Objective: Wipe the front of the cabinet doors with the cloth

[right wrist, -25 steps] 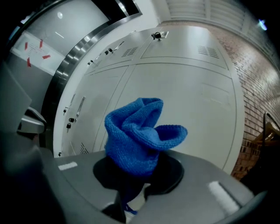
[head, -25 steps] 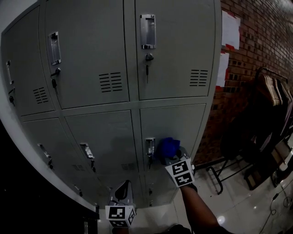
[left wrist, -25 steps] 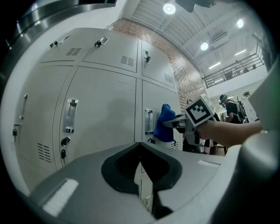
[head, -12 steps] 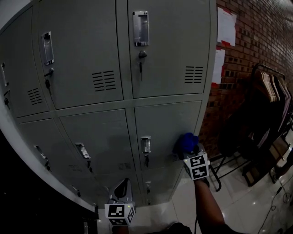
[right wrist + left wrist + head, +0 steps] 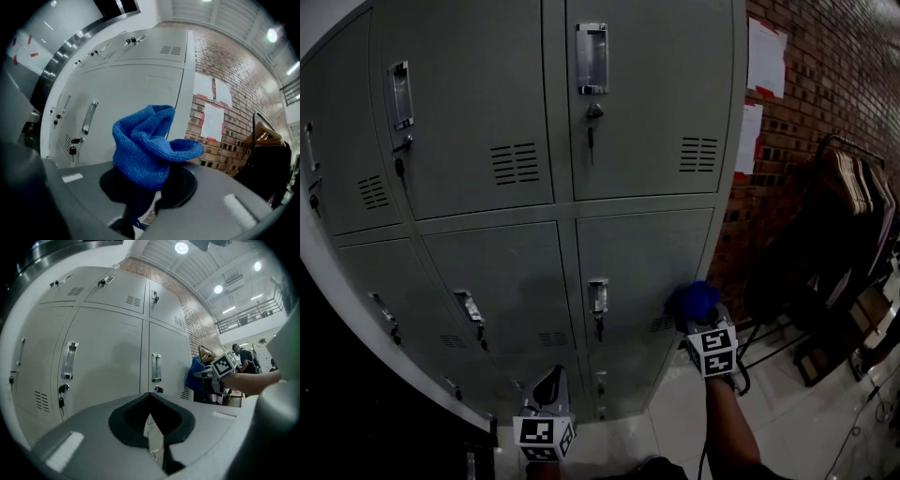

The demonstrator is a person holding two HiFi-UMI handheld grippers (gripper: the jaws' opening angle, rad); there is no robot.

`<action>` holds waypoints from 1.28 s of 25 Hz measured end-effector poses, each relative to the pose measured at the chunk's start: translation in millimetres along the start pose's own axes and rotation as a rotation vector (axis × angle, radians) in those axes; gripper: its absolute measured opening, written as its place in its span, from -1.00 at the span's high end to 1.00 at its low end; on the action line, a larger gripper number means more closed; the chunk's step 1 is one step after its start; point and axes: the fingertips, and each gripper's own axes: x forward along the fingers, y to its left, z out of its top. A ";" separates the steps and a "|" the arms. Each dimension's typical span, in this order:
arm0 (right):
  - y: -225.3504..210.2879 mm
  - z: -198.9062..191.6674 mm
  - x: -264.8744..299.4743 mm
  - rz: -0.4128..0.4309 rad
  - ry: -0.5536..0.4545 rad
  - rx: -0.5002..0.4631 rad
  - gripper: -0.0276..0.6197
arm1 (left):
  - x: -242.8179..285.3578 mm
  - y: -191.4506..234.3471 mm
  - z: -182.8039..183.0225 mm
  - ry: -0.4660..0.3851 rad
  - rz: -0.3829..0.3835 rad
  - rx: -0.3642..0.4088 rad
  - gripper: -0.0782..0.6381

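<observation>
The grey metal cabinet fills the head view, with two rows of doors in sight. My right gripper is shut on a bunched blue cloth at the right edge of the lower right door, beside its vent. In the right gripper view the cloth bulges above the jaws and hides the tips. Whether it touches the door I cannot tell. My left gripper hangs low in front of the bottom doors; its jaws meet at the tips with nothing in them.
Each door has a metal handle and a key in its lock. Right of the cabinet is a brick wall with paper sheets. A clothes rack with hangers stands on the shiny floor.
My right gripper has carried the cloth rightwards across the lower right door, from beside its handle to its right edge, and slightly down. The left gripper has stayed in place.
</observation>
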 end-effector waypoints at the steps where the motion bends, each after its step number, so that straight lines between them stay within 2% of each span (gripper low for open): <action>1: 0.7 -7.8 -0.6 -0.003 0.016 0.000 0.65 | -0.3 -0.4 -0.5 0.001 0.000 -0.002 0.73; 5: 0.5 -42.1 7.7 -0.019 0.113 0.004 0.65 | -1.2 -1.6 -1.7 0.001 -0.001 -0.002 0.73; 9: 7.9 -46.7 20.9 -0.041 0.148 0.005 0.65 | 0.7 -3.5 -1.4 0.001 -0.004 -0.003 0.73; 15: 48.9 -26.6 27.5 0.024 0.109 0.003 0.65 | 2.1 -7.3 0.2 -0.004 -0.011 -0.006 0.73; 21: 74.1 -13.0 29.6 0.076 0.076 0.052 0.65 | -1.3 -7.6 -2.0 -0.001 -0.009 -0.008 0.73; 26: 110.5 1.9 33.4 0.143 0.044 0.038 0.65 | -6.3 -5.0 -1.0 -0.004 0.000 -0.006 0.73; 32: 132.3 9.9 36.6 0.173 0.028 0.031 0.65 | -15.3 7.4 -1.0 -0.002 0.033 -0.006 0.73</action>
